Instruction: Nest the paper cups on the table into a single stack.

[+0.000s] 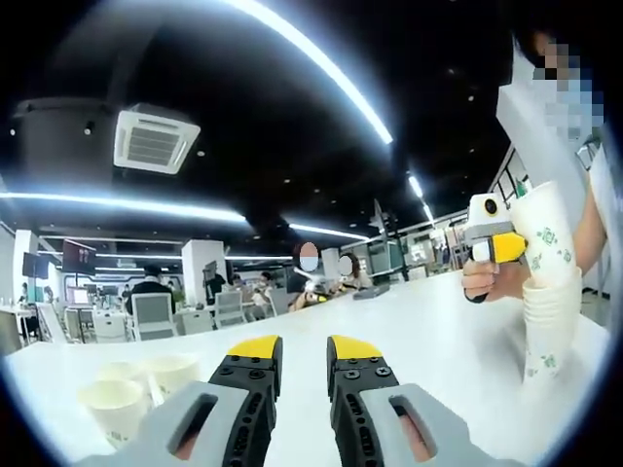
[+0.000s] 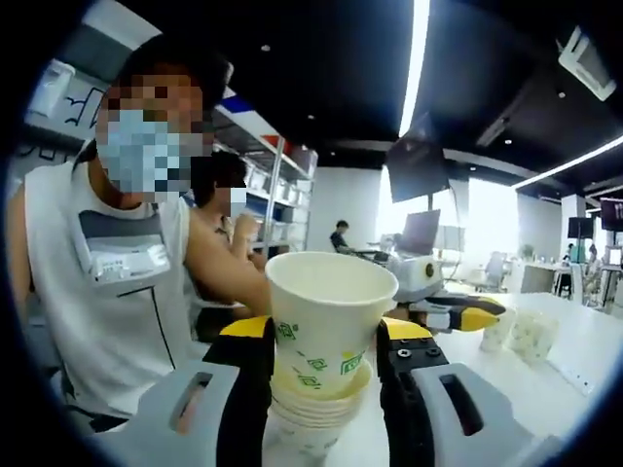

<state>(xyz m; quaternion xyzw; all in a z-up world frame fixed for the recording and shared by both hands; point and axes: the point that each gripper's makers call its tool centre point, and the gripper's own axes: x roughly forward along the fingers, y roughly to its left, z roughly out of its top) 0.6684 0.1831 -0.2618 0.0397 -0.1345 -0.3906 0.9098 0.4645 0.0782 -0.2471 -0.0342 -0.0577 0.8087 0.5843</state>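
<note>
The right gripper (image 2: 325,355) is clamping the top cup (image 2: 329,316) of a tall stack (image 1: 552,292) standing on the table (image 1: 419,331); seating it well calls for pressing straight down along the stack's axis. The left gripper (image 1: 304,352), jaws slightly parted and holding nothing, is hovering low over the table, pointing level across it. Three loose cups (image 1: 136,384) are standing near it, awaiting nesting.
</note>
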